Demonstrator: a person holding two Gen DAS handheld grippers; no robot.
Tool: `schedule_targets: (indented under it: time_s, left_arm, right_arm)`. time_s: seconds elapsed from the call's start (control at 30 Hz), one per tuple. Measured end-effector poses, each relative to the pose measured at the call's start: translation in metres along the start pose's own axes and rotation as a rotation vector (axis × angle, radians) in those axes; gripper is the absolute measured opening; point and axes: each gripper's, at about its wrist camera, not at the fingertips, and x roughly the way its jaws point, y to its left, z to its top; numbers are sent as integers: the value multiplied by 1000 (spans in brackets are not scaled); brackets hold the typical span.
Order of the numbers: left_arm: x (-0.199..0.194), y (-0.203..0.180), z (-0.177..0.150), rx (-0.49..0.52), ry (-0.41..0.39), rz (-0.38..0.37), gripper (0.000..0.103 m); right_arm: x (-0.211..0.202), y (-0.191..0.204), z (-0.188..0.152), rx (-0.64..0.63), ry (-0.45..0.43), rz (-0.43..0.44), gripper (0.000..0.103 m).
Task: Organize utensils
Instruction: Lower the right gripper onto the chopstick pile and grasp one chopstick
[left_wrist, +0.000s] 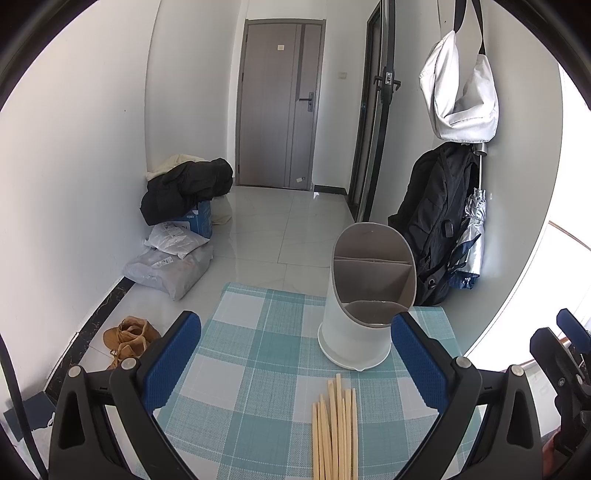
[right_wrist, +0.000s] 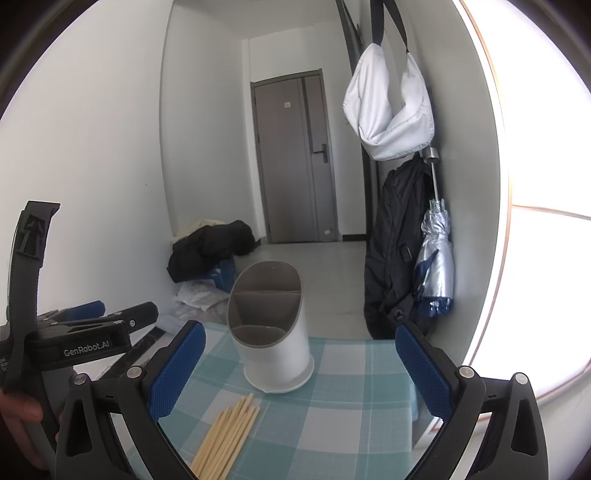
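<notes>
Left gripper (left_wrist: 295, 350): jaws spread wide, blue pads well apart, nothing held between them. Right gripper (right_wrist: 300, 362): jaws likewise spread wide, nothing held. Both grippers hover above a table covered with a teal-and-white checked tablecloth (left_wrist: 251, 369). A bundle of wooden chopsticks (left_wrist: 335, 432) lies flat on the cloth, close to the near edge. In the left wrist view the bundle runs lengthwise toward the camera, between the two open fingers and nearer the right-hand one, not touched by either. In the right wrist view the chopsticks (right_wrist: 229, 435) lie diagonally, just beside the left-hand finger, tips pointing toward the holder. A white utensil holder (left_wrist: 364, 306) with a grey inner lining and dividers stands upright on the cloth beyond the chopsticks, its compartments empty; the nearest chopstick tips lie just short of its base. In the right wrist view the holder (right_wrist: 275, 343) stands between the fingers, ahead of them and apart from both. The left gripper's black body appears at the left edge of that view, gripped by a hand (right_wrist: 18, 410)
</notes>
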Motion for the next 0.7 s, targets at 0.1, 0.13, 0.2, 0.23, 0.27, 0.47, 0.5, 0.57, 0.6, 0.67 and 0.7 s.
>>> schedule_targets:
  time_s: [0.1,0.13,0.2,0.23,0.27,0.47,0.5,0.57,0.6,0.67,0.7]
  left_arm:
    - [0,1,0,-4,2,0,100]
    - [0,1,-1,-1,3,2,100]
    - [1,1,-1,0,8,5,100]
    - [1,1,-1,-1,9,3,100]
    - [1,2,-1,-1,10,3,100]
    - [9,8,-1,5,48,38,100]
    - [12,10,-1,8,64,53,100]
    - [22,18,-3,10,119,93,100]
    - [26,23,-4,-3,145,93,100]
    - [34,36,-6,-43,201,90,100]
    - [38,45,-7,-70,225,83,100]
  right_arm:
    - [0,0,0,1,1,-3,103]
    - [0,0,0,0,2,-4,103]
    - [0,1,-1,-1,5,-1,103]
    - [1,1,-1,0,7,1,103]
    - [2,2,-1,1,12,5,103]
    - [19,6,-9,-7,91,25,103]
    - [27,7,-13,-4,130,47,103]
    - [43,11,-21,-13,215,58,103]
    - [54,13,-26,-28,266,59,103]
    - [76,20,-38,-62,365,62,98]
    - [88,24,-45,-80,419,60,94]
